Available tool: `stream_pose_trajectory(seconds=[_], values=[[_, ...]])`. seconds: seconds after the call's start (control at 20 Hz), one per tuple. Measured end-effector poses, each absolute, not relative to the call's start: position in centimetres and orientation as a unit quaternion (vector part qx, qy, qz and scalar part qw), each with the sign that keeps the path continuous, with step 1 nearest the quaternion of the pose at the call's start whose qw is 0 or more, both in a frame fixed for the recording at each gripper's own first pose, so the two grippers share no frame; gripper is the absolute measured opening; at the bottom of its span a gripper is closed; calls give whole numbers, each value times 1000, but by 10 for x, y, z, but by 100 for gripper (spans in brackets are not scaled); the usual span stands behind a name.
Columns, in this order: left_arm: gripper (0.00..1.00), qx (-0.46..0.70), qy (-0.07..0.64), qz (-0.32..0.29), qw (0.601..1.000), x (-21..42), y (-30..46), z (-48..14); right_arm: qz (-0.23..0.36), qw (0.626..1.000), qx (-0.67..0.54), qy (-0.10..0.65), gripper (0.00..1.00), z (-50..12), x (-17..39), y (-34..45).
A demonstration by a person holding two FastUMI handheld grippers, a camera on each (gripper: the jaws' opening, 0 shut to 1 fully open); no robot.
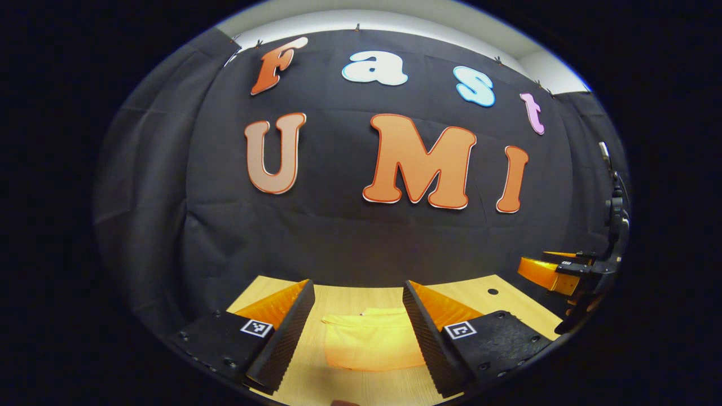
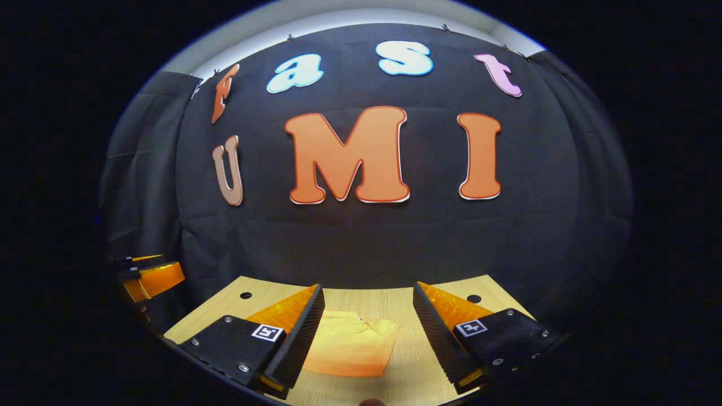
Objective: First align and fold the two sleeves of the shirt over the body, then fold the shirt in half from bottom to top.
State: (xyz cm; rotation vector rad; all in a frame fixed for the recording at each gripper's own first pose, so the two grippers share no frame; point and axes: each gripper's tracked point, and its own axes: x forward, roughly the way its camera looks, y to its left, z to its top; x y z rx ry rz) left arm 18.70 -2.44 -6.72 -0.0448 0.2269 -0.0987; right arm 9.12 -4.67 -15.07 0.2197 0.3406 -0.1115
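Shirt (image 1: 372,341) lies folded on table (image 1: 361,389) beyond both grippers' released, empty jaws

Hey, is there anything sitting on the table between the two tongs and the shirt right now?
Nothing visible. The left tongs and right tongs both hang open above the wooden table, with the shirt lying bare beyond them.

Pale wood-grain tabletop (image 1: 350,389), with small round holes near far corners. Bears one folded yellow-orange shirt (image 1: 372,341), lying flat, seen between and beyond the fingers of each hand-held gripper (image 2: 366,344), well short of the far edge.
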Motion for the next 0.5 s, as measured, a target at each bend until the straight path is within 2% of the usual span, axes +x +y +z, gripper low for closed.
stream_pose_trajectory(seconds=[0.35, 0.5], values=[[94, 5, 60, -52, 997, 148, -26, -43, -31, 984, 95, 145, 95, -132, 83, -9], [94, 7, 42, -48, 998, 143, -25, -34, -32, 991, 79, 106, 95, -113, 85, -8]])
